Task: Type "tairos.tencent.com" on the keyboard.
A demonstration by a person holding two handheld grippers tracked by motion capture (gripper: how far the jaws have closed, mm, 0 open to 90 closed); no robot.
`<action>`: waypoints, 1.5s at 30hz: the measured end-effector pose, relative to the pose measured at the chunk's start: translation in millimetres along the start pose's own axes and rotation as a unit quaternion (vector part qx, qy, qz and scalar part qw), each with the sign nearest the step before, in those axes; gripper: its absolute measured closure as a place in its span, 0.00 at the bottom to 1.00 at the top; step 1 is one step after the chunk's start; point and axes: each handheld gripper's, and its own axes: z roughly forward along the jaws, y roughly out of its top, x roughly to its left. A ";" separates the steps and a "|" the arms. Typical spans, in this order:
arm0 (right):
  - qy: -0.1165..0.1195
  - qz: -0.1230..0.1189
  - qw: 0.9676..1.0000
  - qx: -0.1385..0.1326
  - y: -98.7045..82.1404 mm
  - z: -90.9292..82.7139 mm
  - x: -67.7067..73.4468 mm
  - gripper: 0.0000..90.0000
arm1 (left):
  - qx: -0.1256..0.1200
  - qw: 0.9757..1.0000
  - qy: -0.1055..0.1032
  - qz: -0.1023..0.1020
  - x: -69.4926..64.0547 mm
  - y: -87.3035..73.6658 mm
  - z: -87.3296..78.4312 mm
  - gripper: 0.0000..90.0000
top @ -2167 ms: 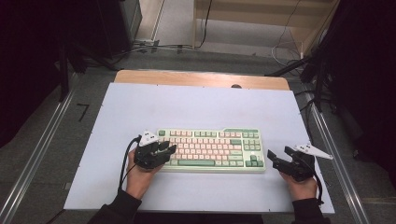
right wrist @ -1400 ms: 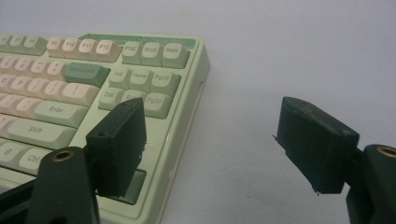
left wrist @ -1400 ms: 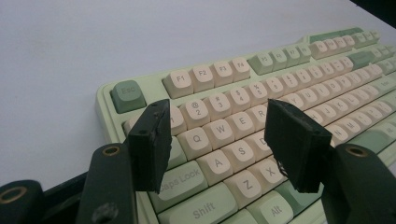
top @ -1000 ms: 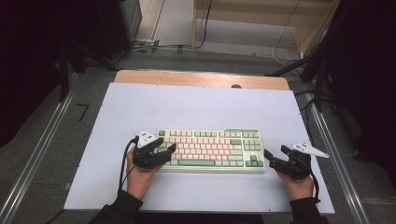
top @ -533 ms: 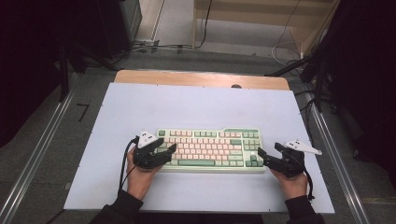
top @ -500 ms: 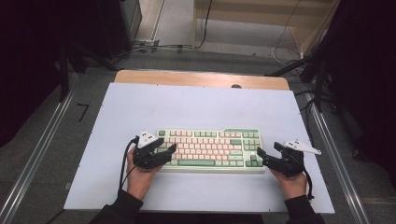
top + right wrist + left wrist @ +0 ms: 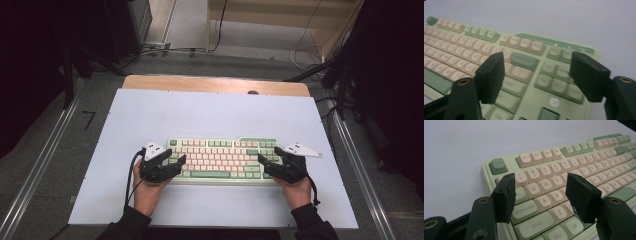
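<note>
A mint-green keyboard (image 7: 222,159) with cream and green keys lies flat on the white tabletop (image 7: 200,115), near the front edge. My left gripper (image 7: 178,165) is at its left end. In the left gripper view the gripper (image 7: 541,192) stands open just over the Q, A and Caps Lock keys (image 7: 544,195), gripping nothing. My right gripper (image 7: 263,165) is at the keyboard's right end. In the right gripper view the gripper (image 7: 537,72) hovers open above the keyboard (image 7: 529,67), near the Enter and arrow keys. Its jaws have just been closing a little, with only keys beneath them.
A wooden strip (image 7: 210,83) borders the table's far edge. Metal rails (image 7: 40,170) run along both sides. Dark equipment and cables (image 7: 345,75) stand on the floor beyond. Bare white tabletop stretches behind the keyboard.
My right gripper has slid left from beside the keyboard onto its right end. The left gripper and the keyboard have stayed put.
</note>
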 end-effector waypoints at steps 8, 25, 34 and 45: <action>0.046 -0.053 0.998 0.000 13.3 25.2 37.0 0.71 | -0.001 1.000 0.014 -0.007 5.8 -5.4 -8.9 0.46; 0.106 -0.092 0.989 0.046 26.4 67.7 82.6 0.97 | -0.006 0.999 0.032 -0.015 11.3 -13.1 -21.4 0.46; 0.096 -0.096 0.988 0.067 25.1 75.9 87.6 0.97 | -0.006 0.999 0.032 -0.017 12.0 -13.7 -22.8 0.46; 0.092 -0.094 0.989 0.071 24.4 76.8 87.1 0.97 | -0.005 0.999 0.031 -0.016 11.9 -13.4 -22.7 0.46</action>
